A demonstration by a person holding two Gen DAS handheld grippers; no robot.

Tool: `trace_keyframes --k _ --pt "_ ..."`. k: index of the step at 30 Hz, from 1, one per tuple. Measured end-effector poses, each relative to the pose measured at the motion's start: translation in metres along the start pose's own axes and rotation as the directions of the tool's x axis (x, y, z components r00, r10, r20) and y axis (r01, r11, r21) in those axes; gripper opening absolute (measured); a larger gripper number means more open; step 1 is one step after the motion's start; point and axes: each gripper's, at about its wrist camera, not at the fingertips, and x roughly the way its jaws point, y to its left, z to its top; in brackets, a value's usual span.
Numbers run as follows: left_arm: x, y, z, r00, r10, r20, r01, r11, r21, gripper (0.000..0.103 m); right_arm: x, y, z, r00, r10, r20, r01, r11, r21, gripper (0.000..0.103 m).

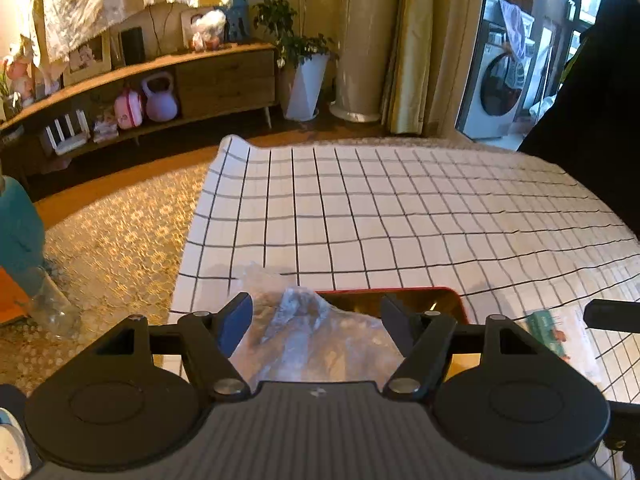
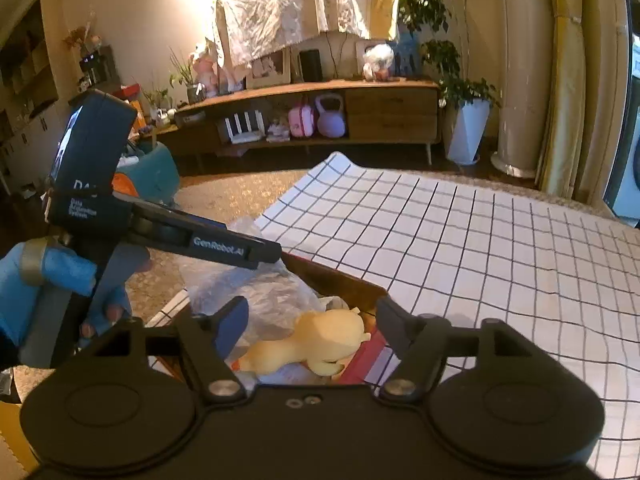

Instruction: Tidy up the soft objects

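A red-rimmed box (image 1: 452, 300) sits on the checked cloth (image 1: 400, 208) near its front edge. A crumpled clear plastic bag (image 1: 316, 340) lies over the box's left side. My left gripper (image 1: 316, 320) is open, its fingers on either side of the bag, not closed on it. In the right wrist view the same box (image 2: 360, 356) holds a yellow plush toy (image 2: 316, 344) next to the plastic bag (image 2: 256, 292). My right gripper (image 2: 312, 320) is open above the plush toy. The left gripper (image 2: 224, 248) reaches in from the left over the bag.
A printed packet (image 1: 552, 332) lies on the cloth right of the box. A patterned rug (image 1: 112, 232) lies left of the cloth. A wooden sideboard (image 1: 224, 76), a potted plant (image 1: 304, 84) and a teal object (image 1: 20, 232) stand beyond.
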Motion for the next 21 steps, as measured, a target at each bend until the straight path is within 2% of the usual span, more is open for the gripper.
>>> trace_keyframes --k 6,8,21 --pt "-0.037 -0.013 -0.006 0.999 -0.013 0.052 0.011 0.999 0.033 0.072 -0.033 0.002 -0.008 0.999 0.013 0.045 -0.014 1.000 0.007 0.081" --pt "-0.049 -0.018 -0.009 0.997 -0.028 0.068 0.025 0.999 0.034 0.078 -0.044 0.003 -0.011 0.998 0.020 0.061 -0.021 1.000 0.010 0.084" --pt "-0.113 -0.057 -0.049 0.984 -0.089 0.153 0.071 0.990 0.121 0.078 -0.103 0.008 -0.034 0.987 0.026 0.159 -0.025 1.000 -0.005 0.094"
